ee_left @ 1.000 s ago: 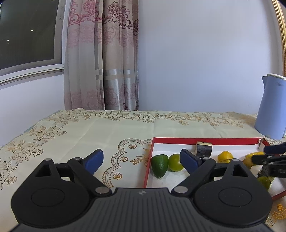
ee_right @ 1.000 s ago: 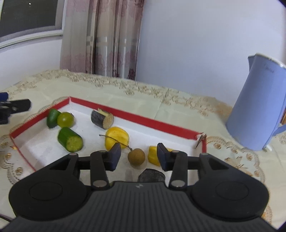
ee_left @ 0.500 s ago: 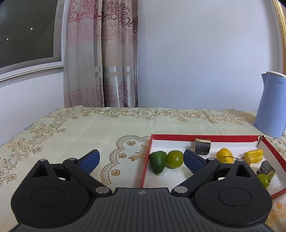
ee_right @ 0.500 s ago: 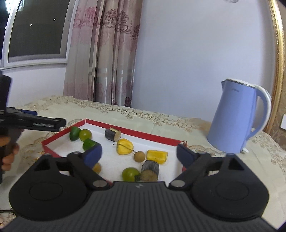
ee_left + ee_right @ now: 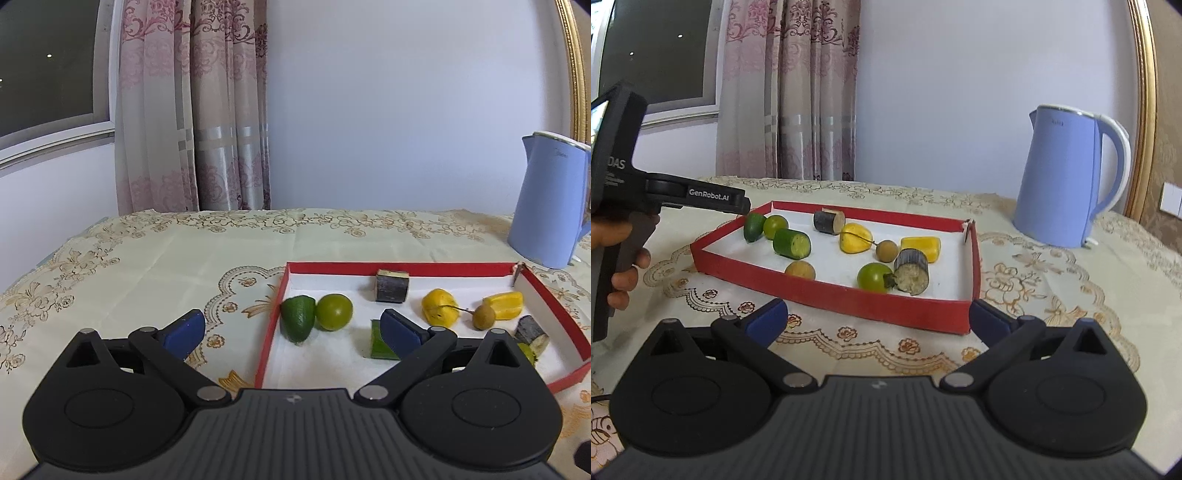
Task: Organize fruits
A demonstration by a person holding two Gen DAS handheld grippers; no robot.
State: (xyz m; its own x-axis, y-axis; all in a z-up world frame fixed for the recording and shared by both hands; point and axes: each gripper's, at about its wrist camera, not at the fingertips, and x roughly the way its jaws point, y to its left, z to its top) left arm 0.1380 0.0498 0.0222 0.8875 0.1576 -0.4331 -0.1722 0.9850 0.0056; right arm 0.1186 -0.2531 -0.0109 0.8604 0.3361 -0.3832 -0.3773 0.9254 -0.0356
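A red-rimmed white tray [image 5: 827, 291] [image 5: 402, 268] holds several fruit pieces: a green pointed piece [image 5: 754, 227] [image 5: 298, 322], a round green fruit [image 5: 775, 226] [image 5: 334, 312], a cucumber piece [image 5: 791, 243], dark cane pieces [image 5: 829, 222] [image 5: 911, 271], yellow pieces [image 5: 854, 237] [image 5: 920, 248], brown round fruits [image 5: 887, 251] [image 5: 800, 270] and a green tomato [image 5: 873, 277]. My left gripper [image 5: 291, 330] is open and empty at the tray's left edge. My right gripper [image 5: 873, 319] is open and empty, in front of the tray's near rim.
A blue electric kettle [image 5: 1067, 177] [image 5: 550, 201] stands right of the tray on the patterned tablecloth [image 5: 166, 266]. Curtains [image 5: 192, 110] and a window hang behind. The left gripper's handle and the hand holding it [image 5: 617, 206] show at the left of the right wrist view.
My right gripper has opened wide and drawn back out of the tray to in front of its near rim. My left gripper has pulled back slightly and stayed open.
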